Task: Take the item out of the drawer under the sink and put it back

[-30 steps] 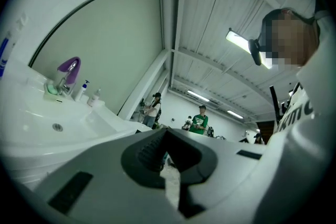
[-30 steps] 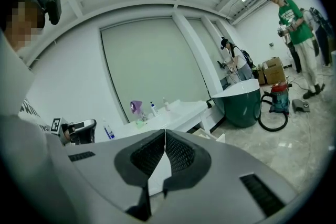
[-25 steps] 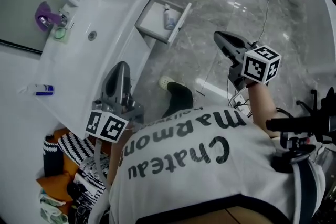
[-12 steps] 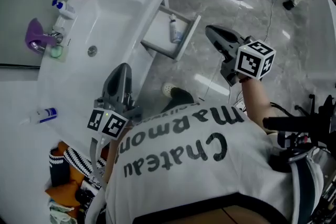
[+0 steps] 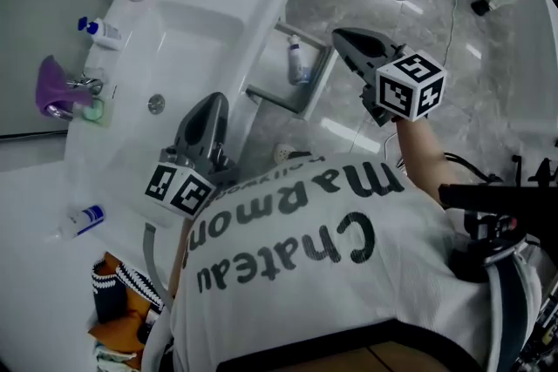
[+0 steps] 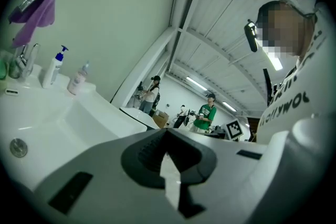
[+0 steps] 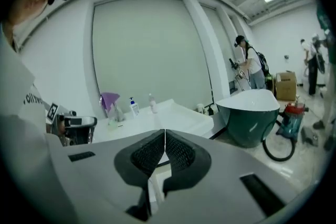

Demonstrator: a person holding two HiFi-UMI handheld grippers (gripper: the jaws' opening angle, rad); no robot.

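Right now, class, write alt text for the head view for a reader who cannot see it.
Seen from above, a person in a white T-shirt holds two shut, empty grippers: the left gripper over the sink edge, the right gripper beside the open drawer below it. A small bottle is in the drawer.

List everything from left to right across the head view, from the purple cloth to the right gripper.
purple cloth → pump bottle → sink drain → left gripper → bottle in the drawer → right gripper
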